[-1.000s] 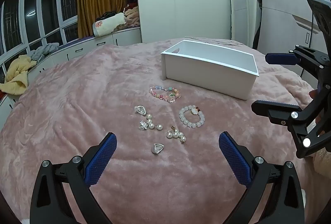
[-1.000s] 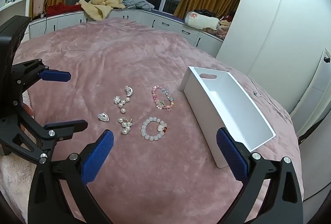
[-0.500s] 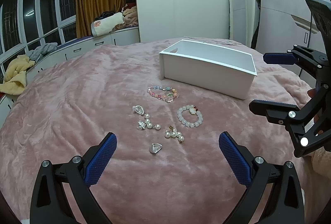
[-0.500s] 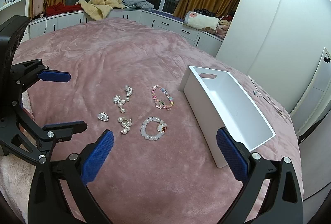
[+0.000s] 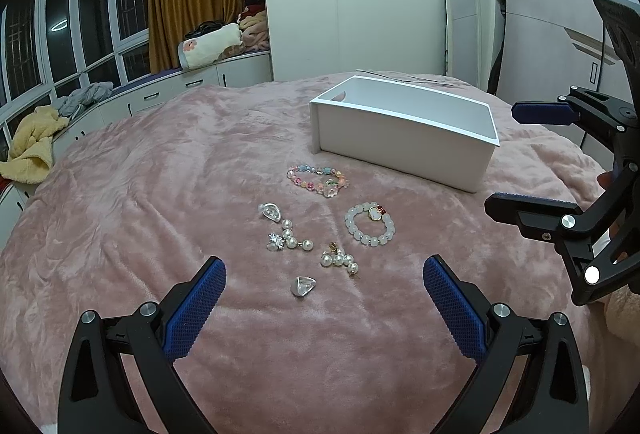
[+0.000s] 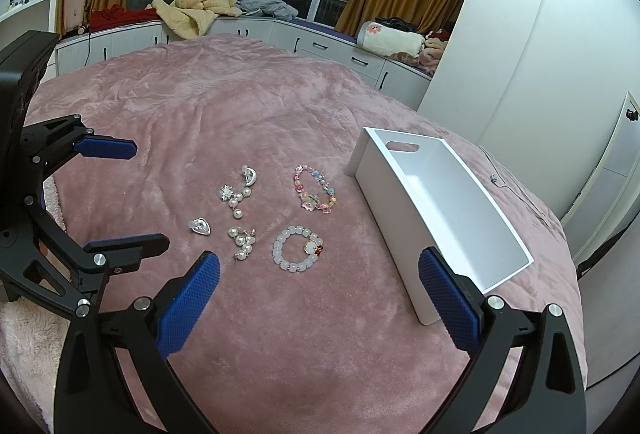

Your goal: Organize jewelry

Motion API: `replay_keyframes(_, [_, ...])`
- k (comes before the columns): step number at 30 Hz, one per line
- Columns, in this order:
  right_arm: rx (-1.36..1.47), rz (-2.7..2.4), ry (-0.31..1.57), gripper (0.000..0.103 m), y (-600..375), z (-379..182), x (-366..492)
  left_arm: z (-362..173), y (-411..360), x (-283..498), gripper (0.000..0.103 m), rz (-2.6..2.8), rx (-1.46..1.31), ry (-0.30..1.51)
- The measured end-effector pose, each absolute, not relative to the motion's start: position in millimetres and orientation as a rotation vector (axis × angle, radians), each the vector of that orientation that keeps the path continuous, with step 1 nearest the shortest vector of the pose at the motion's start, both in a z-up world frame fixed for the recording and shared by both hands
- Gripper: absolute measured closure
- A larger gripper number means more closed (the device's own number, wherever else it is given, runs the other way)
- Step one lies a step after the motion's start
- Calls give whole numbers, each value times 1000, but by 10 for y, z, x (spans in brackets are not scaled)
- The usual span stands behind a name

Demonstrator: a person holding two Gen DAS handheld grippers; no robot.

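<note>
Left wrist view: the left gripper (image 5: 322,292) hangs over a bed covered with a pink blanket (image 5: 160,193), its blue-padded jaws spread wide with nothing between them. Just ahead of the jaws lies a silver ring (image 5: 303,286). Beyond it sit two pearl earring clusters, one (image 5: 339,260) to the right and one (image 5: 289,240) to the left with a silver shell-shaped piece (image 5: 271,211) at its far end. A white bead bracelet (image 5: 370,224) with a small red and gold charm lies to the right of the pearls, and a pastel bead bracelet (image 5: 318,180) lies farther on, near the white box (image 5: 404,135). The box stands open-topped behind all the jewelry. At the right edge the right gripper (image 5: 506,157) shows side-on, jaws parted and empty.

Right wrist view: the right gripper (image 6: 318,298) is held above the same blanket (image 6: 240,93), jaws released and holding nothing. The white bead bracelet (image 6: 298,249) lies just ahead, between the pearl cluster (image 6: 242,240) on its left and the white box (image 6: 440,209) on its right. The pastel bracelet (image 6: 315,189) lies farther off, close to the box's near corner. The silver ring (image 6: 199,226) and the second pearl cluster (image 6: 236,193) lie to the left. The box interior looks bare. The left gripper (image 6: 144,193) reaches in from the left edge, jaws apart.
</note>
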State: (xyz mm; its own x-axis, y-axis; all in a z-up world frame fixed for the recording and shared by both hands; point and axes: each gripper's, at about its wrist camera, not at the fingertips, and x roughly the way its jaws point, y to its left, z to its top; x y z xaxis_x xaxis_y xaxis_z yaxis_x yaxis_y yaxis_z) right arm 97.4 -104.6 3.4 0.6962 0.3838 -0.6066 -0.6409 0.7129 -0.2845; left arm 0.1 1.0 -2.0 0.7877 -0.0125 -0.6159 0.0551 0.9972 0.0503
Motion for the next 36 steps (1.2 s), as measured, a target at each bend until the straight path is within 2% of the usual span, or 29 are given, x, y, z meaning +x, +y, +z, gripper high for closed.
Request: replay_keyframes(36, [-508, 600, 547, 5, -1063, 37, 979, -14, 17, 0, 3, -35, 70, 666])
